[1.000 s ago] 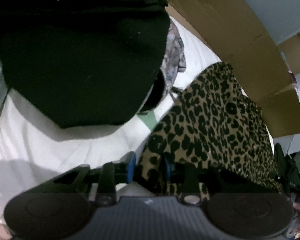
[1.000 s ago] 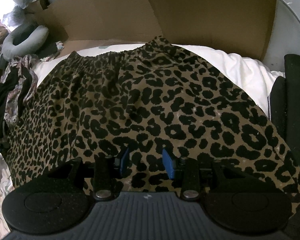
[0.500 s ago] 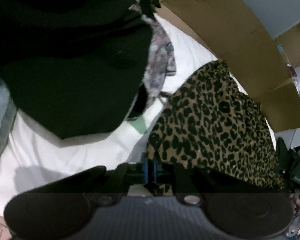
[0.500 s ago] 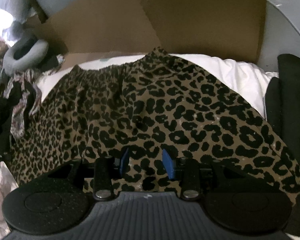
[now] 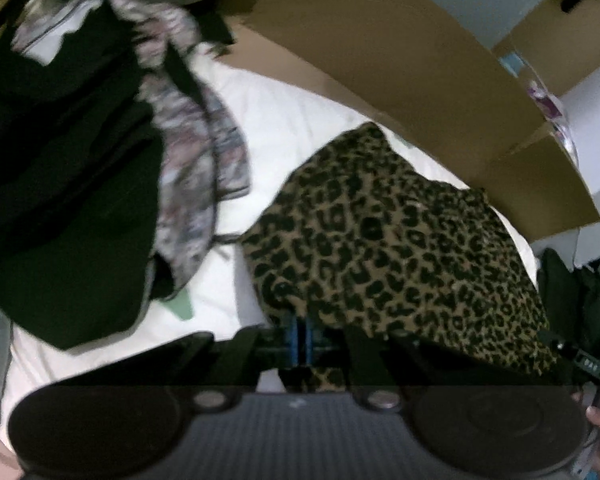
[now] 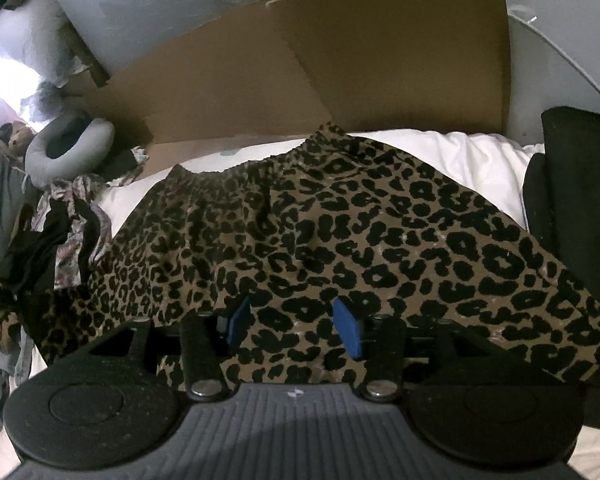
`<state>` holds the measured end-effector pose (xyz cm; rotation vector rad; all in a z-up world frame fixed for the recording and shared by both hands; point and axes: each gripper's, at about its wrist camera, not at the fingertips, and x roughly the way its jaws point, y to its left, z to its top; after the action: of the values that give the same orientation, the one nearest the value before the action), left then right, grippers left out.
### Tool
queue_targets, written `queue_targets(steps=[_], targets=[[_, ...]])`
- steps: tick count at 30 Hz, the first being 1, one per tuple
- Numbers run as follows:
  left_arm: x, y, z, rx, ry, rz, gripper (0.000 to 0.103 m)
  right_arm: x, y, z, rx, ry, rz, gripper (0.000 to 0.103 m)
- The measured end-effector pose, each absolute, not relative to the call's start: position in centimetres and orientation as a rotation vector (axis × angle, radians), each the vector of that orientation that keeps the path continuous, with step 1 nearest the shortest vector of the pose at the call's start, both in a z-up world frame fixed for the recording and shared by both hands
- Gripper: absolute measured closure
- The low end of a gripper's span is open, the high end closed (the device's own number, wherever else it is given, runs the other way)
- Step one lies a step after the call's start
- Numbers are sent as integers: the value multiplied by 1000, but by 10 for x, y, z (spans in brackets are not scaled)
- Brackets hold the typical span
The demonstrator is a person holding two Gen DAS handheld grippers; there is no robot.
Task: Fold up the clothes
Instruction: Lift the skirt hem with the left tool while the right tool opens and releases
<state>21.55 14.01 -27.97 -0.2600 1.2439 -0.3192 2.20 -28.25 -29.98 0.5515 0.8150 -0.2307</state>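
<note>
A leopard-print skirt (image 6: pixel 340 240) lies spread on a white bed sheet (image 6: pixel 472 156), its elastic waistband toward the cardboard at the back. It also shows in the left wrist view (image 5: pixel 400 240). My left gripper (image 5: pixel 300 338) is shut on the skirt's near left hem corner and lifts it off the sheet. My right gripper (image 6: pixel 296 326) is open, its blue pads hovering just over the skirt's near hem, holding nothing.
A flattened cardboard box (image 6: pixel 300 72) stands behind the bed. A heap of black and floral clothes (image 5: pixel 100 160) lies left of the skirt. A grey neck pillow (image 6: pixel 68 148) sits at the far left. A black cushion (image 6: pixel 576 200) is on the right.
My left gripper closed on the skirt's hem corner and raised it, pulling back from the bed. My right gripper stayed open and moved slightly back from the skirt.
</note>
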Motion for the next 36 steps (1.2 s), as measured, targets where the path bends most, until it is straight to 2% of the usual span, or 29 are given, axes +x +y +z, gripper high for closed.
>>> queue_targets(steps=[2, 4, 6, 7, 19, 36], targets=[[219, 129, -272, -248, 1246, -336, 99, 20, -284, -299, 558, 809, -230, 44], [222, 119, -266, -244, 1246, -355, 99, 18, -286, -298, 576, 803, -225, 24], [224, 107, -259, -237, 1245, -378, 99, 15, -286, -296, 592, 790, -218, 9], [225, 101, -257, -237, 1246, -391, 99, 14, -286, -295, 590, 787, -216, 7], [241, 24, -239, -98, 1276, -549, 100, 3, -269, -281, 584, 740, -138, 7], [238, -50, -247, -93, 1280, -686, 100, 13, -254, -274, 616, 683, -21, 7]])
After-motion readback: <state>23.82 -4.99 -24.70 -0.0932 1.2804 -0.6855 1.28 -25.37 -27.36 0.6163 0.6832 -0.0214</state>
